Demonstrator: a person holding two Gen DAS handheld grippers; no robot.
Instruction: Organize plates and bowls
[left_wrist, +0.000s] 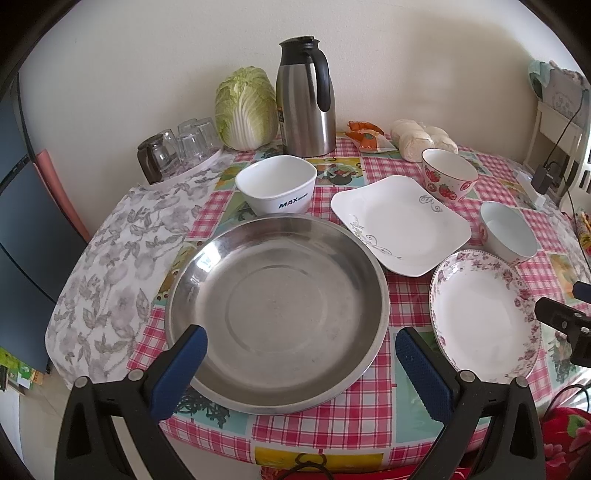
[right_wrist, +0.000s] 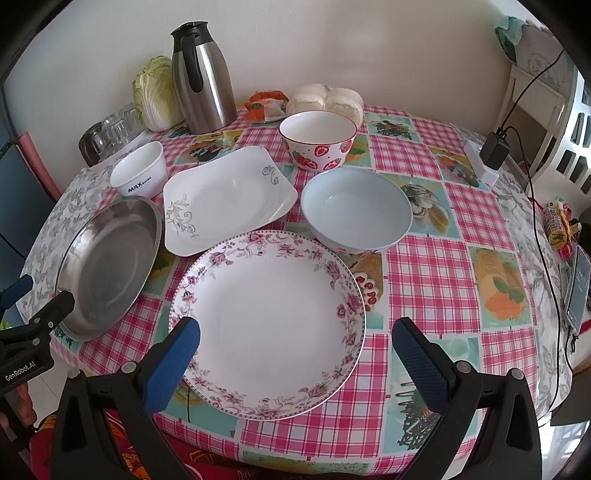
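— Steel first: where is the round stainless-steel pan (left_wrist: 277, 314)?

— It lies flat on the pink checked tablecloth (left_wrist: 406, 302), right ahead of my left gripper (left_wrist: 301, 363). Those blue-padded fingers (left_wrist: 181, 365) are spread wide, one to each side of the pan's near rim. They look just clear of the metal, though from this angle I can't rule out a light touch. Nothing is held.

— And the other side?

— My right gripper (right_wrist: 295, 354) is spread just as wide and empty, hovering over the near edge of the round white plate with a pink floral border (right_wrist: 267, 317).

— The rest of the crockery?

— Behind the pan stands the white square bowl printed "MAX" (left_wrist: 277, 190). The white square plate with grey scrollwork (right_wrist: 229, 197) sits between pan and floral plate, further back. The pale blue bowl (right_wrist: 356, 210) is just beyond the floral plate, and the strawberry-patterned bowl (right_wrist: 317, 140) is behind that.
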